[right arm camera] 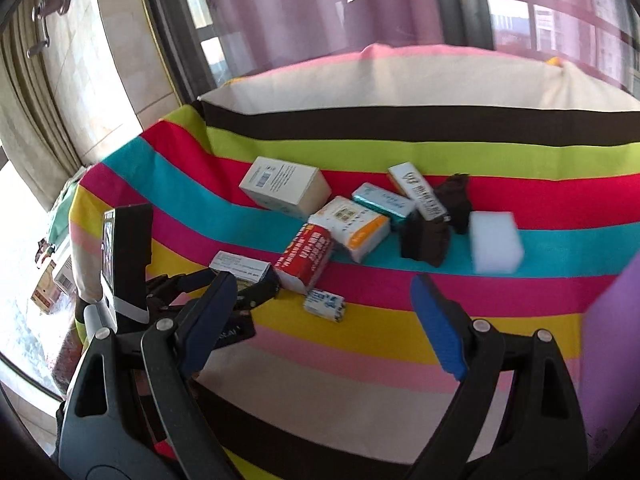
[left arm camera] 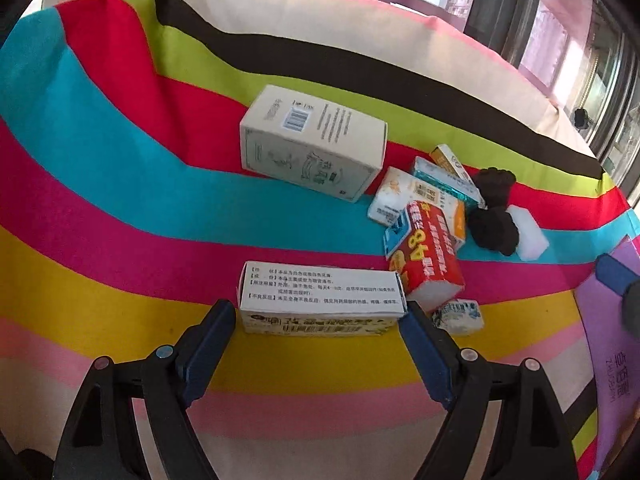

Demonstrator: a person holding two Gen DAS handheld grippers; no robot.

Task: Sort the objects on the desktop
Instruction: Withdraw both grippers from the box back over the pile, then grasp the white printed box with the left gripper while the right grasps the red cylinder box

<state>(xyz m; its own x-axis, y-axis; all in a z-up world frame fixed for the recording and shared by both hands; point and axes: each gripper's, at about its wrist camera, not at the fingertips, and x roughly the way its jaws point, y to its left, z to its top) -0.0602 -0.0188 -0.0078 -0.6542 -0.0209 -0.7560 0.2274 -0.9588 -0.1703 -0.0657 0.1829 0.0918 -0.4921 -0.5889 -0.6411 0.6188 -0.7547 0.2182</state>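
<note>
Both wide left gripper (left arm camera: 322, 312) jaws flank the white medicine box (left arm camera: 320, 300); right gripper (right arm camera: 320, 292) spread, empty.

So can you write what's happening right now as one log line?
left gripper: open, straddling long white box | right gripper: open, empty, above striped cloth | other boxes: unsorted

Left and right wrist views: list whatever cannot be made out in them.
- Left wrist view: whether the left gripper touches the white medicine box; its jaws flank the ends, contact unclear.
- Left wrist view: purple box, cut off by the right edge.
- Right wrist view: white sponge, blurred.
- Right wrist view: small packet, print too small to read.
</note>
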